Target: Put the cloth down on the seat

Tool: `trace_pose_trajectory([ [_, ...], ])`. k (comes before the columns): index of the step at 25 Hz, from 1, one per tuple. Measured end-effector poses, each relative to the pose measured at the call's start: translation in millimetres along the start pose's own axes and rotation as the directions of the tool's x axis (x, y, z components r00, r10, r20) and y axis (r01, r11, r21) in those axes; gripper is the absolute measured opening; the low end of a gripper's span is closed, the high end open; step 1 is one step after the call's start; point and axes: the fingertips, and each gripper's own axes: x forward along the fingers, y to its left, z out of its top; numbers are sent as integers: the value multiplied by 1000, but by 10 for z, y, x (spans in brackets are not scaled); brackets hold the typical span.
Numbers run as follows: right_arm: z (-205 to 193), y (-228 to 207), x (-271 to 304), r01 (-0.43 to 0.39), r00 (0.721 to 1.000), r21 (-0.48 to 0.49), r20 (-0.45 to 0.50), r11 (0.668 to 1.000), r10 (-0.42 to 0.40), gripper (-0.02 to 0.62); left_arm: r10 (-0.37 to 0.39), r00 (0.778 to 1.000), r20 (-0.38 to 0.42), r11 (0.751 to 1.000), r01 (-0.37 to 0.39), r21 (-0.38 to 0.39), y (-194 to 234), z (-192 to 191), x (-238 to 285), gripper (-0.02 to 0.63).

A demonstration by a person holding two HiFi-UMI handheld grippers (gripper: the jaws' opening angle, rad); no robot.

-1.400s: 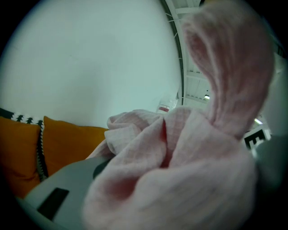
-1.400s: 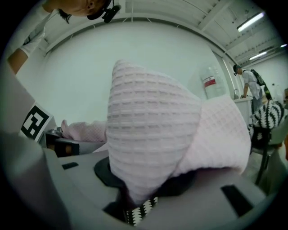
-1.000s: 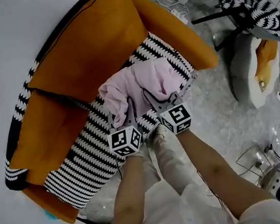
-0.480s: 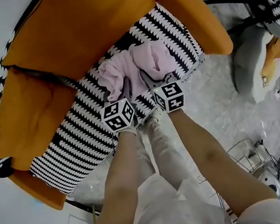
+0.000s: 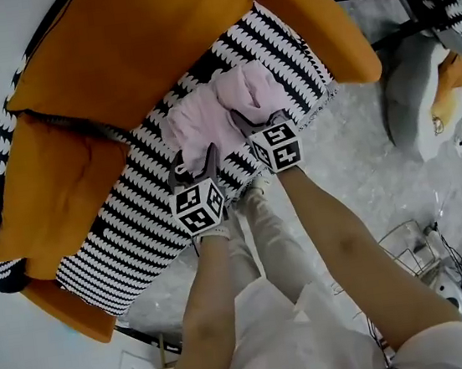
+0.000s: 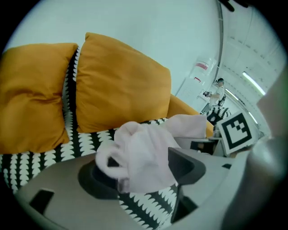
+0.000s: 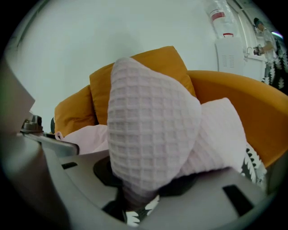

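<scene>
Risk | cloth heaped on the striped seat, near its front edge; left gripper jaws opening wide, a fold draped over one — may snag and lift on withdrawal; right gripper jaws opening, a bunch pinched between them — could drag the cloth off

Light even, soft, indoor; bright overall. White wall mildly washed out at top of both gripper views. Shadows faint, darkest under cloth at lower centre of right gripper view. Gripper views strongly fisheye: black corners, bent lines at edges, blurred foreground along bottom. Cloth weave sharp in right gripper view, smeared in left. Head view slightly soft, stretched at borders.
</scene>
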Motion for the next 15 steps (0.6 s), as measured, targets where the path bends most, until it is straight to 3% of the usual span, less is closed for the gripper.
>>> trace_pose_trajectory([
  [4, -72, 12, -25, 15, 997, -51, -70, 999, -19, 210, -27, 996, 79, 997, 21, 81, -103, 305, -332, 334],
  [7, -65, -49, -135, 20, 992, -37, -122, 999, -24, 247, -70, 992, 100, 990, 57, 132, -328, 587, -455, 334],
  [15, -74, -298, -413, 51, 978, -69, -199, 996, -64, 262, -155, 981, 116, 975, 133, 177, -717, 857, -458, 334],
])
